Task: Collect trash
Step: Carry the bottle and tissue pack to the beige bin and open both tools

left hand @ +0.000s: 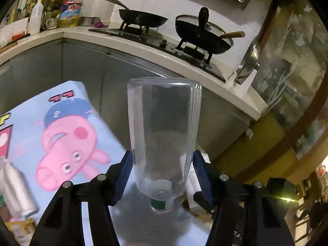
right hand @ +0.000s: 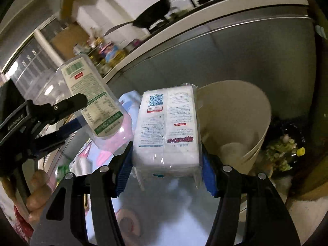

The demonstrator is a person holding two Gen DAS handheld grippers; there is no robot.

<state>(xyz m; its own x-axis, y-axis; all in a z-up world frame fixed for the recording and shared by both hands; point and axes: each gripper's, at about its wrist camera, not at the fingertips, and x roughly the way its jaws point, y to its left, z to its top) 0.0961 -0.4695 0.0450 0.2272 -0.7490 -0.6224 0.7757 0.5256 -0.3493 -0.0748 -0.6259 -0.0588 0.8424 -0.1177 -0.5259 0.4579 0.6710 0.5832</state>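
Kitchen counter (left hand: 143, 47) with grey cabinet fronts (left hand: 82, 65) running below it; a black stove top (left hand: 164, 45) on the counter carries an open frying pan (left hand: 143, 18) and a second pan under a glass lid (left hand: 203, 32). Bottles and packets (left hand: 67, 12) crowd the counter's far corner. A light-blue sheet printed with a pink cartoon pig (left hand: 67, 135) lies low at the left, a silver can (left hand: 16, 190) on it.

Cream waste bin (right hand: 242, 123), open mouth tilted toward the right wrist camera; pale crumpled trash (right hand: 233, 149) lies at its bottom. Beside it, a dark bag (right hand: 287, 149) holds greenish food scraps.

Left gripper (left hand: 162, 172) clenched on an empty clear plastic bottle (left hand: 164, 127): long axis along the fingers, base pointing away, neck with green band toward the camera. From the right wrist camera its label (right hand: 90, 96) shows, left of the bin.

Right gripper (right hand: 166, 160) grasping a white tissue pack in clear wrap (right hand: 168, 129), long axis along the fingers, printed side up, just before the bin's rim. A hand (right hand: 39, 192) shows at lower left.
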